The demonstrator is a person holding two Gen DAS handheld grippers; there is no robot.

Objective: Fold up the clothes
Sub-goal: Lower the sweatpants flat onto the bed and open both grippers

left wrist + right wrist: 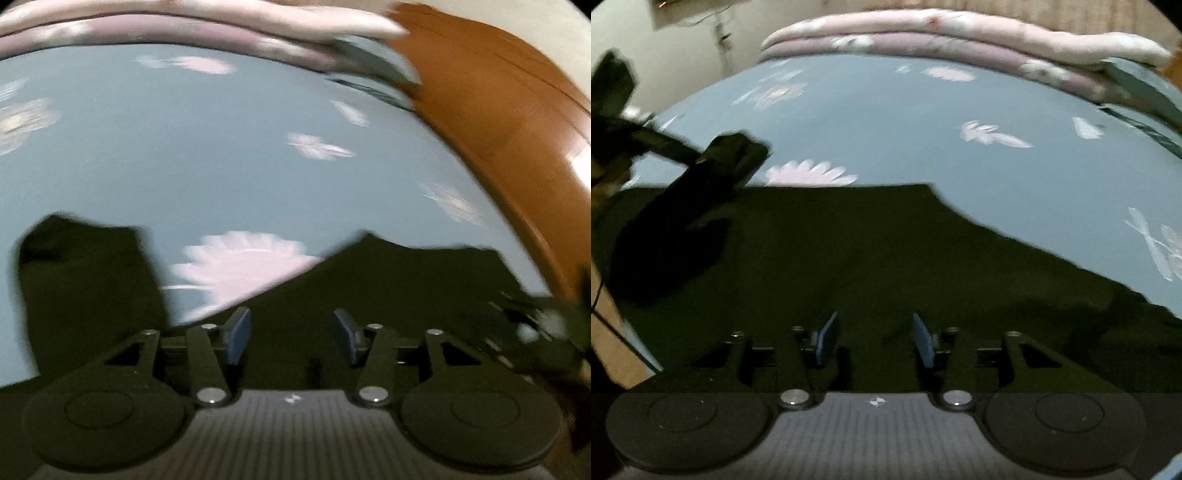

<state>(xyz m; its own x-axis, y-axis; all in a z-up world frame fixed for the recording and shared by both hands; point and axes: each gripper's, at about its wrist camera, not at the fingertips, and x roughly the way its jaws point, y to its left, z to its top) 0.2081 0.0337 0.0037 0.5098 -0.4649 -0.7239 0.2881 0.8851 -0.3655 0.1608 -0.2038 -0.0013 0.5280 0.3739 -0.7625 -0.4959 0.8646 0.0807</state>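
A dark green garment (886, 258) lies spread on a bed covered by a blue sheet with pale flower prints (886, 110), as a person works over it with 2 handheld claws. The right claw (873, 339) hangs low over the cloth with its blue pads (827, 339) parted and nothing pinched between them, so it stands released. The left claw (291, 338) is likewise parted and empty above the garment's near edge, where a corner of the fabric (365, 240) peaks against the sheet; in the right wrist view it shows as a dark shape (713, 166) at the garment's left side. A separate flap of dark cloth (85, 280), possibly a sleeve, rises to the left in the left wrist view, though blur makes that uncertain. Folded pink and mauve bedding (960, 33) is stacked along the far edge of the bed, well apart from the work, and a wooden bed frame (480, 110) curves past on the right. With the garment laid out flat and both claws empty on either side, the pair appear placed to take hold of an edge for a fold; the fold itself looks not yet made.
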